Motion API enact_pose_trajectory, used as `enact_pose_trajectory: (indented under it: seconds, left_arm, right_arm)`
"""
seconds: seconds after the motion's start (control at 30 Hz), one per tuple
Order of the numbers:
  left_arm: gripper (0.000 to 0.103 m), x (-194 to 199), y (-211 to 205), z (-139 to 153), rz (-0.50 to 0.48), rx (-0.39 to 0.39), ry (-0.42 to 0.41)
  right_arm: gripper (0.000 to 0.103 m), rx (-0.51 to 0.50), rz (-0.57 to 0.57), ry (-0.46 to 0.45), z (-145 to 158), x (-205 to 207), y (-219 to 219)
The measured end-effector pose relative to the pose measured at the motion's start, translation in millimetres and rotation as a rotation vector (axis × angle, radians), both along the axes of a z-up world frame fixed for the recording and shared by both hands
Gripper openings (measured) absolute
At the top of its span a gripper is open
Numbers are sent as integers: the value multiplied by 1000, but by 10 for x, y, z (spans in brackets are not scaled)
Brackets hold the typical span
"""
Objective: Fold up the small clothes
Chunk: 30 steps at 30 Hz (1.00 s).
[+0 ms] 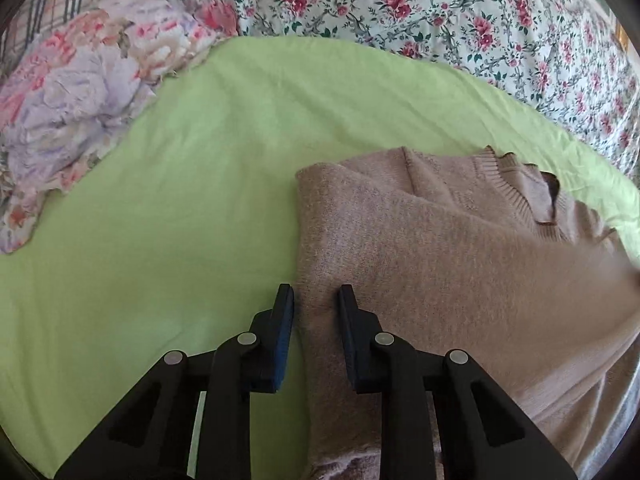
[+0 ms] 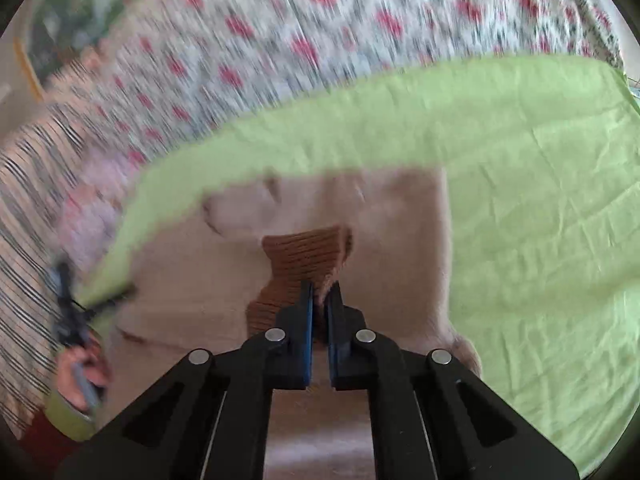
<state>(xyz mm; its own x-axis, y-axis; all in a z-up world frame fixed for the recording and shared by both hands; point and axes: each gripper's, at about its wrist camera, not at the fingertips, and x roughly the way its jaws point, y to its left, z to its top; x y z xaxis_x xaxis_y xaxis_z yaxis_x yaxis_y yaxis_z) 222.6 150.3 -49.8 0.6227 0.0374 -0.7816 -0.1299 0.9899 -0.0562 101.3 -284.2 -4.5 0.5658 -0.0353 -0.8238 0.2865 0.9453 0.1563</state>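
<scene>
Surface: lime-green sheet [image 1: 180, 200] spread flat over a rose-print bedspread [image 1: 440, 12]; crumpled pastel floral cloth [image 1: 80, 92] off at the far left edge.

Garment: beige knit sweater [image 1: 440, 248] lying on the green sheet, neckline away from the cameras, one side already turned in to a straight edge.

Progress: about midway by the look of it; second sleeve and the final fold up still to go.

Left gripper [image 1: 316, 294]: narrow gap, straddling the sweater's folded edge; pinched or merely resting, cannot tell.

Right gripper [image 2: 320, 290]: clamped tight on the brown ribbed cuff [image 2: 304, 256], lifted above the sweater's body.
</scene>
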Motion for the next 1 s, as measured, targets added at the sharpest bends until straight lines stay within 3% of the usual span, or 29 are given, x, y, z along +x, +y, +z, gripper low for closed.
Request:
enact_pose_trajectory:
  seconds: [0.07,0.17,0.23,0.3,0.37,0.43,0.5,0.57,0.6,0.77,0.93,1.0]
  left_arm:
    - [22,5,-5,4,12,12,0]
    - [23,-28,15,11,16,17,-3]
    - [23,-29,-6,5,18,27,-2]
    - [23,-33,-30,5,17,45,-4]
    - [24,-43,-29,-1,15,49,-5]
    - [26,-42,9,-12,18,34,-3]
    - [28,-37,33,-21,16,25,0]
    - [29,-41,33,-15,9,30,3]
    - [29,-54,30,-5,6,32,5]
    - [29,-392,2,183,-23,-48,5]
    - [46,-1036,-101,359,-75,-101,-5]
    - [51,-1316,-143,380,-102,-119,6]
  right_arm:
    - [7,-66,-83,54,-81,-38,-58]
    - [8,-42,-128,-58,129,-181,-18]
    - [8,-23,-28,-130,238,-147,188]
    - [8,106,87,-152,195,-12,325]
    - [8,162,105,-91,15,133,373]
    - [8,109,41,45,-262,251,297]
    - [2,178,6,18,-326,174,149]
    - [2,170,-47,-10,-226,14,62]
    - [8,143,-59,-42,-124,-91,51]
    - [10,153,-43,-130,154,-547,-78]
    - [38,155,-12,-172,242,-986,-40]
    - [38,156,12,-182,261,-1128,9]
